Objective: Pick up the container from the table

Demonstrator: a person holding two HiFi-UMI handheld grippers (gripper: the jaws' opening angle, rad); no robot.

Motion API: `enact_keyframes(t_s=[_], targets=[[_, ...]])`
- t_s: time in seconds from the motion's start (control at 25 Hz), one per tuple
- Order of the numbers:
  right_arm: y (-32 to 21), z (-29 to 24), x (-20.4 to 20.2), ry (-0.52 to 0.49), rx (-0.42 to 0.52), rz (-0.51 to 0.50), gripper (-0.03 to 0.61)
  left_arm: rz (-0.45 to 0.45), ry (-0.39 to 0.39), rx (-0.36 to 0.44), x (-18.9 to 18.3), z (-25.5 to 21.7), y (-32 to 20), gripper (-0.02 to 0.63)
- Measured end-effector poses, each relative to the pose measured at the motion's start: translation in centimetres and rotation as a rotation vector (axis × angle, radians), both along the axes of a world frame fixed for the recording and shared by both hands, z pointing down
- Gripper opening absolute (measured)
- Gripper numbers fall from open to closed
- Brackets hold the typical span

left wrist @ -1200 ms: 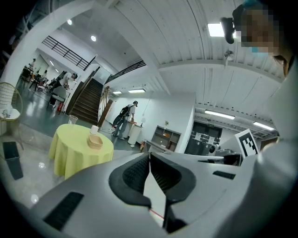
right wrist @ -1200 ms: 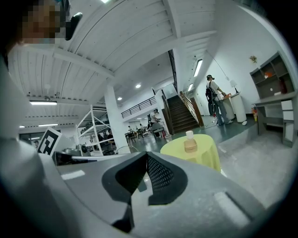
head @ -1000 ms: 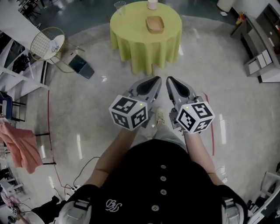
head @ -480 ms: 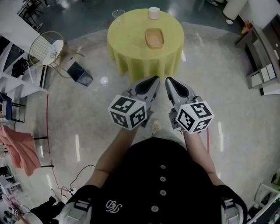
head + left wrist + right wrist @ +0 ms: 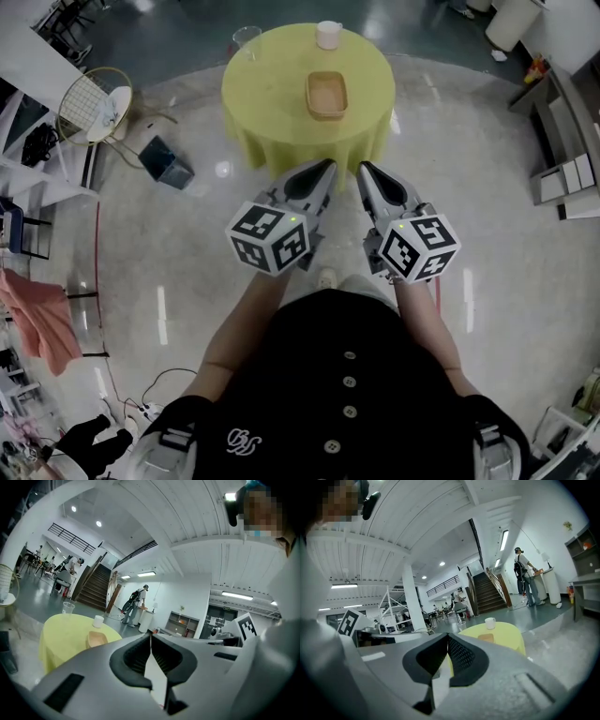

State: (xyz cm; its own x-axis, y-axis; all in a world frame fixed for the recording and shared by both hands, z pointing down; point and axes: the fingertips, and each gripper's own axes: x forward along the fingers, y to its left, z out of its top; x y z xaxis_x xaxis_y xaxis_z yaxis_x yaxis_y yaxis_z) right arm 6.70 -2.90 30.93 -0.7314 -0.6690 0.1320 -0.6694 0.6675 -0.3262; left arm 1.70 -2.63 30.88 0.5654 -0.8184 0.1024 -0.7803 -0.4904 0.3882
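A shallow tan container (image 5: 326, 94) lies on a round table with a yellow-green cloth (image 5: 272, 103), ahead of me in the head view. It shows small in the left gripper view (image 5: 96, 639) and in the right gripper view (image 5: 486, 638). My left gripper (image 5: 328, 167) and right gripper (image 5: 361, 169) are held side by side in front of my body, short of the table's near edge. Both are shut with nothing between the jaws and point roughly level toward the table.
A white cup (image 5: 327, 35) and a clear plastic cup (image 5: 245, 40) stand at the table's far side. On the floor to the left lie a dark box (image 5: 162, 161) and a round wire-mesh stand (image 5: 94, 98). Shelving (image 5: 562, 122) stands at the right. People stand far off by a staircase (image 5: 96, 588).
The table and the container have come closer and lower in the head view as I walk toward them. Both grippers stay shut and side by side.
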Motion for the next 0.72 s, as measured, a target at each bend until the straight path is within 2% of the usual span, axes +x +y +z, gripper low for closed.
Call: enact_keyframes(t_s=[0.44,0.72], targets=[[-1.1,1.6,-1.6,-0.009,-0.051,-0.025,0.003,-0.059,-0.004,-0.043,-2.5,1.3,-1.0,0.02],[-2.4,2.9,-1.2,0.001,-0.084,0.005,0.003,-0.038,-0.004,-0.071,-2.8,2.5,-2.9,0.02]])
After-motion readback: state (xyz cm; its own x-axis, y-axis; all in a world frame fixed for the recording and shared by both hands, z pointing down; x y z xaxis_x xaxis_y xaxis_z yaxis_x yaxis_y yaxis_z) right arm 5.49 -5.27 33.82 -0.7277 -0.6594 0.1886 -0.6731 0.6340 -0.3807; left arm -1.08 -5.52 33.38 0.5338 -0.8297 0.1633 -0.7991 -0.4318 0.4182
